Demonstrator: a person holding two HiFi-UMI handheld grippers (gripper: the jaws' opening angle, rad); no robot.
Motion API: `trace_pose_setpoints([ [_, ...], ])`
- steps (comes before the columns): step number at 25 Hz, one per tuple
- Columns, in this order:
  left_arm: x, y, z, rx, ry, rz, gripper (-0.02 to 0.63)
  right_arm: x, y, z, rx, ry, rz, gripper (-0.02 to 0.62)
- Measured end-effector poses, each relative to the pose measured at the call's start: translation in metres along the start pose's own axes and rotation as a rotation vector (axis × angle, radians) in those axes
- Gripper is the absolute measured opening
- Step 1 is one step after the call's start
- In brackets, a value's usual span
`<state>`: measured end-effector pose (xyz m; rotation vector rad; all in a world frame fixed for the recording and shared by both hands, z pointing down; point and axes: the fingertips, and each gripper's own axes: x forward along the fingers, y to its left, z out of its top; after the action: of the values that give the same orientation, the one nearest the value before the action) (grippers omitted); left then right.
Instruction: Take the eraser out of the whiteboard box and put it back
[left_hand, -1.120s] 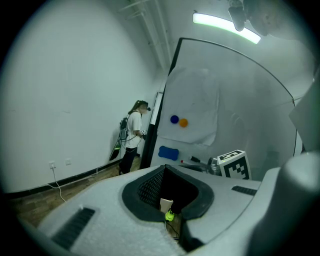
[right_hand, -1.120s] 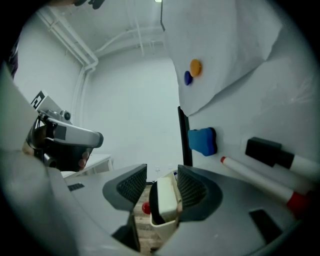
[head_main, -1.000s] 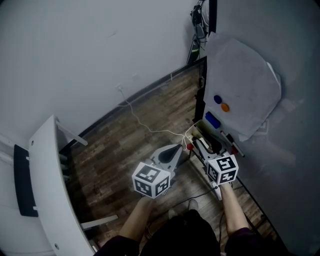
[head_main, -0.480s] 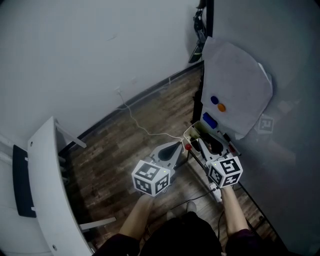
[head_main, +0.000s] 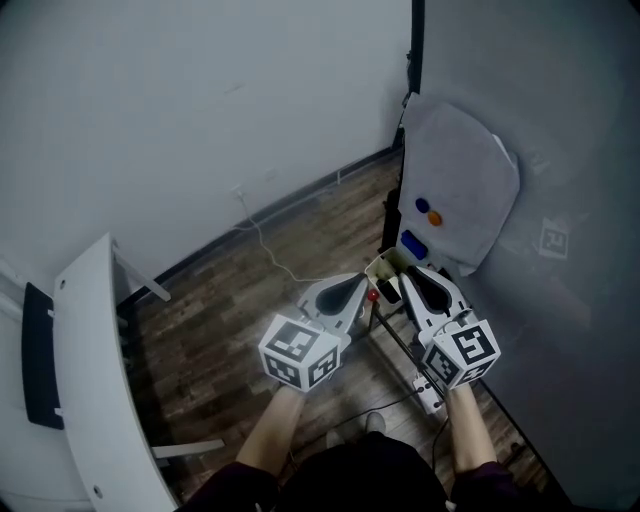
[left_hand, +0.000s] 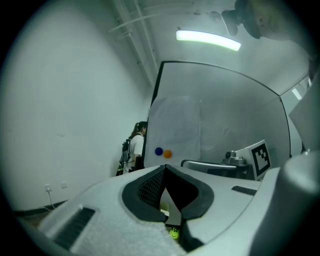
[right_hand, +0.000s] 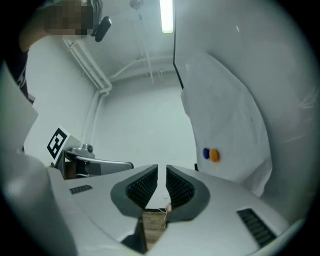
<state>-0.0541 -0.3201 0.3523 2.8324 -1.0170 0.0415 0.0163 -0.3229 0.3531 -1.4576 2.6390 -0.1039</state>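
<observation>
The whiteboard (head_main: 455, 180) leans at the right under a pale sheet, with a blue and an orange magnet (head_main: 428, 210) on it. A blue block (head_main: 412, 243), seemingly the eraser, sits at its foot beside the pale box (head_main: 380, 266). My right gripper (head_main: 410, 272) hovers level over the box. Its jaws are closing to a narrow gap with nothing between them (right_hand: 162, 172). Left of the box, my left gripper (head_main: 356, 284) is shut and empty (left_hand: 164, 169). The right gripper hides most of the box's inside.
A white curved desk (head_main: 90, 350) stands at the left. A white cable (head_main: 270, 248) runs over the wooden floor. The board's black stand (head_main: 400, 345) lies under the right gripper. A person with a backpack (left_hand: 132, 150) stands beyond the board.
Both grippers have lifted, the right one more, up from the box. The right jaws have narrowed from wide apart to a slim gap with nothing held.
</observation>
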Motion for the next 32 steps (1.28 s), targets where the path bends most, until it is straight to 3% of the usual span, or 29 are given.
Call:
trace_pose_setpoints([
  [6,-0.017,-0.018,0.033,0.050,-0.070,-0.016,0.005,-0.016,0.027,0.042,-0.044,-0.069,0.045,0.021],
  [13,-0.033,-0.042,0.064,0.104,-0.129,-0.038,0.005,-0.035,0.041,0.075,-0.088,-0.137,0.039,0.005],
  [23,-0.036,-0.048,0.067,0.116,-0.134,-0.044,0.005,-0.040,0.048,0.087,-0.070,-0.175,0.041,0.003],
  [32,-0.034,-0.045,0.063,0.111,-0.125,-0.041,0.005,-0.038,0.043,0.078,-0.069,-0.144,0.033,0.003],
])
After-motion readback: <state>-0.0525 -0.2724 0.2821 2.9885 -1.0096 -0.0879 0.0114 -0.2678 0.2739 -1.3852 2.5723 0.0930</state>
